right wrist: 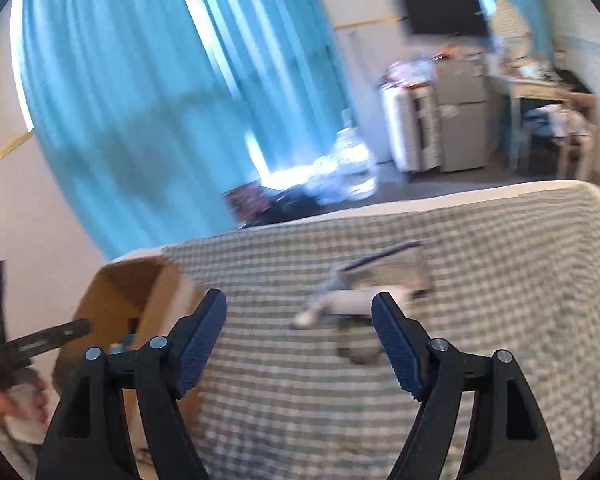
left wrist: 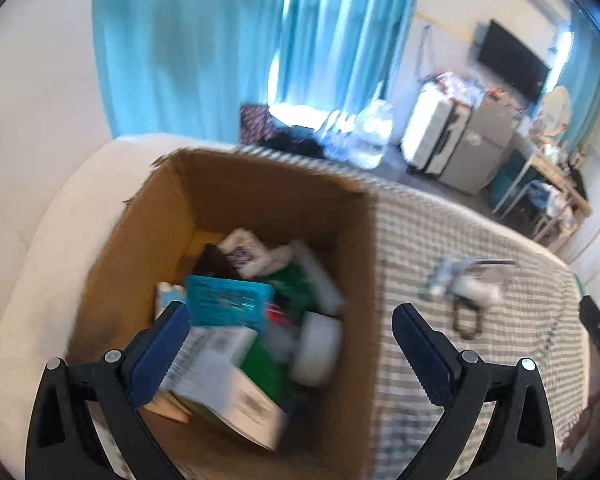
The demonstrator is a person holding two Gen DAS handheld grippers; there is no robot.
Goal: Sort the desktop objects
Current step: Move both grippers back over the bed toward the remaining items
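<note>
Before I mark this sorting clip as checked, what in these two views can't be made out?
- Small items left on the checked cloth: motion blur in both views, identity unclear.
- Box labels inside the cardboard box: blurred in the left wrist view; lower layers hidden by the top boxes.
- Box interior, right wrist view: walls and the right gripper block it.
- Left gripper: open, empty.

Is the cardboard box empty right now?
No, the cardboard box already holds a heap of things, among them a teal packet and a white carton, seen from the left wrist view.
</note>
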